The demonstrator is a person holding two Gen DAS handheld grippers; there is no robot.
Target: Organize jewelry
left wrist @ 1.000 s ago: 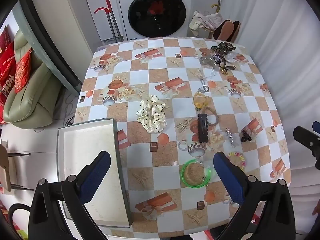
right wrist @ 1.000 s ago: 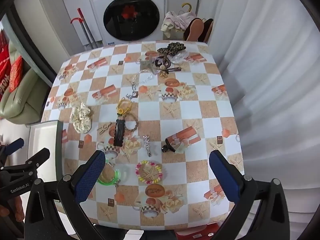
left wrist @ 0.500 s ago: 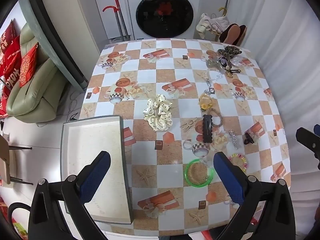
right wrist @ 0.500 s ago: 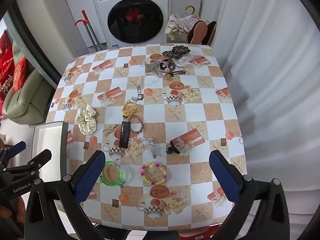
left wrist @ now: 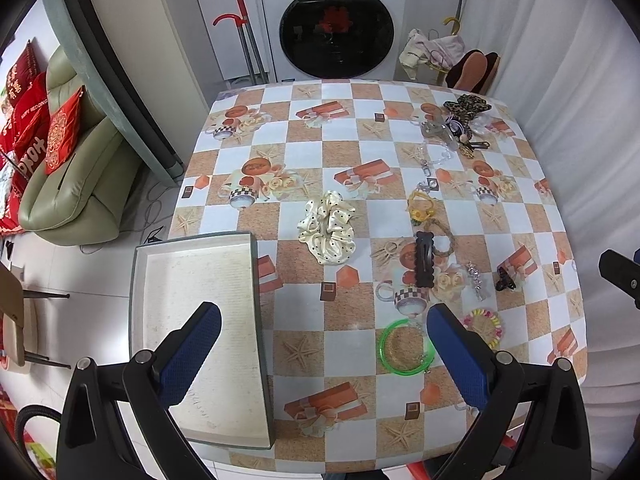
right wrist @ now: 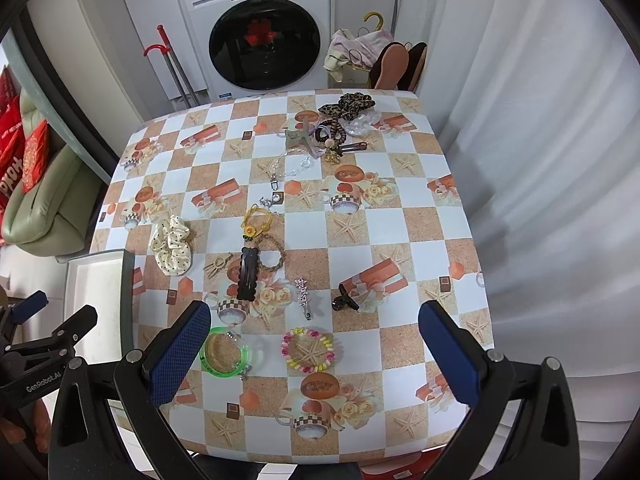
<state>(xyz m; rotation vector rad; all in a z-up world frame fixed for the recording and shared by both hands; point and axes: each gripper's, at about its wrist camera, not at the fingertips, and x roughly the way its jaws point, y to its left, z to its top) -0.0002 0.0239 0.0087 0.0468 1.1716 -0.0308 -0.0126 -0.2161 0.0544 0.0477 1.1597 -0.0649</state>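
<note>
1. Lying scattered on the checkered counter (right wrist: 436,240): cream polka-dot scrunchie (left wrist: 328,227) toward the left, black hair clip (right wrist: 248,268) near the middle, touching a braided ring (right wrist: 274,258) just beside it.
2. Resting near the front edge: green bangle (right wrist: 224,354) and pastel bead bracelet (right wrist: 307,350), side by side but apart.
3. Sitting between these and the right side: silver star clip (right wrist: 303,298) and small black claw clip (right wrist: 345,300), apart from each other.
4. Lying farther back: yellow flower cord (right wrist: 256,222), a clear chain (right wrist: 290,170), and a heap of hair ties topped by a leopard-print bow (right wrist: 348,105) at the far edge.
5. Overhanging the counter's left front corner: shallow grey tray (left wrist: 138,280), holding nothing.
6. Hovering above the tray and near counter edge: left claw (left wrist: 324,356), spread wide, gripping nothing.
7. Hovering above the front of the counter: right claw (right wrist: 314,354), likewise spread wide and gripping nothing, with the bangle and bead bracelet showing between its blue pads (right wrist: 180,354).
8. Standing beyond the counter: white washing machine (right wrist: 260,28); green sofa (left wrist: 72,176) at far left.
</note>
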